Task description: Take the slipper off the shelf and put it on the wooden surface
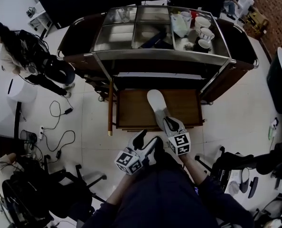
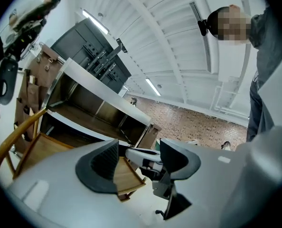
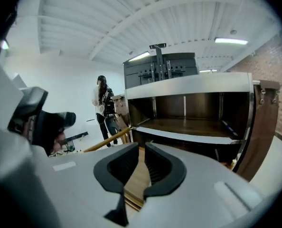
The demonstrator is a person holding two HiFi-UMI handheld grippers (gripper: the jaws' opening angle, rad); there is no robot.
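A white slipper (image 1: 156, 103) lies on the wooden surface (image 1: 131, 110) that juts out at the foot of the trolley. My right gripper (image 1: 171, 124) sits just at the slipper's near end. In the right gripper view its jaws (image 3: 141, 158) stand a narrow slit apart, and only the wood (image 3: 138, 179) shows between them. The slipper is hidden in that view. The trolley's brown shelf (image 3: 188, 125) ahead is bare. My left gripper (image 1: 145, 140) hangs nearer me, off the wood's front edge. Its jaws (image 2: 138, 156) are wide open with nothing in them.
The metal trolley top (image 1: 155, 56) carries cups (image 1: 202, 32) and a bag at its right. A person (image 1: 22, 56) stands at the far left, beside a white bin (image 1: 20, 91). Cables (image 1: 60, 137) trail on the floor, and office chairs (image 1: 60, 184) (image 1: 240, 170) flank me.
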